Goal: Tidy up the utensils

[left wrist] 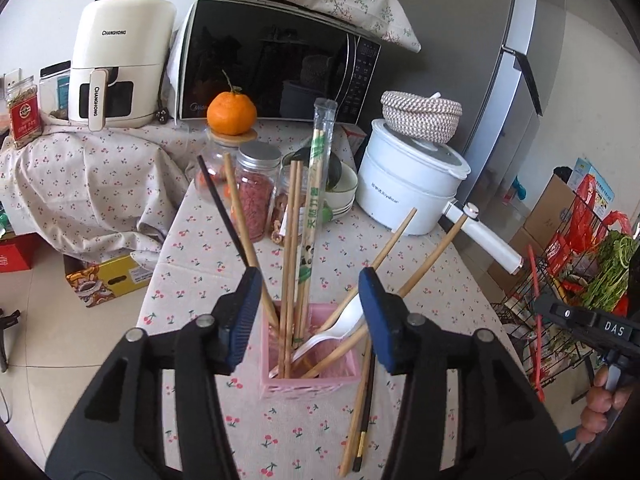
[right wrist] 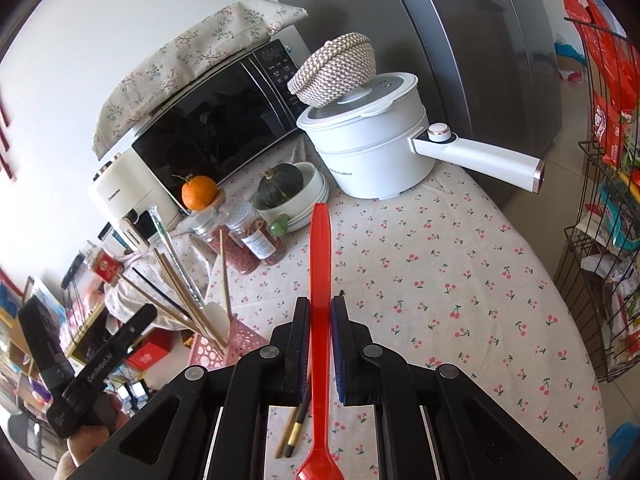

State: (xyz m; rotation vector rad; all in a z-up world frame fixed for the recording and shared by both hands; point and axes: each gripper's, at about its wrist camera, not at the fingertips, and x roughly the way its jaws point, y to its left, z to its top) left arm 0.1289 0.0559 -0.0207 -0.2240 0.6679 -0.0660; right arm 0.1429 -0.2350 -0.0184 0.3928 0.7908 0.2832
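One pink holder point(left wrist: 308, 364) on the cherry-print table point(right wrist: 440, 280), crowded: about five bamboo chopsticks point(left wrist: 289, 248), one dark one, one wrapped pair point(left wrist: 314, 208) and a white plastic spoon point(left wrist: 340, 320) standing in it (the exact count is hard to make out where they overlap). Two loose chopsticks point(left wrist: 360, 412), one bamboo and one dark, lie on the cloth just right of the holder.

Behind it: three jars, an orange point(left wrist: 231, 114) on one lid, stacked bowls with a squash, a white pot point(left wrist: 404, 184) with a woven basket on it, a microwave, an air fryer. A wire rack stands to the right.

Left gripper point(left wrist: 308, 300) hangs over the holder, jaws apart and gripping nothing; the sticks rise between them.

Right gripper point(right wrist: 320, 312) is clamped on one red spoon point(right wrist: 320, 264), handle pointing forward, bowl end back toward the camera, above the loose pair.
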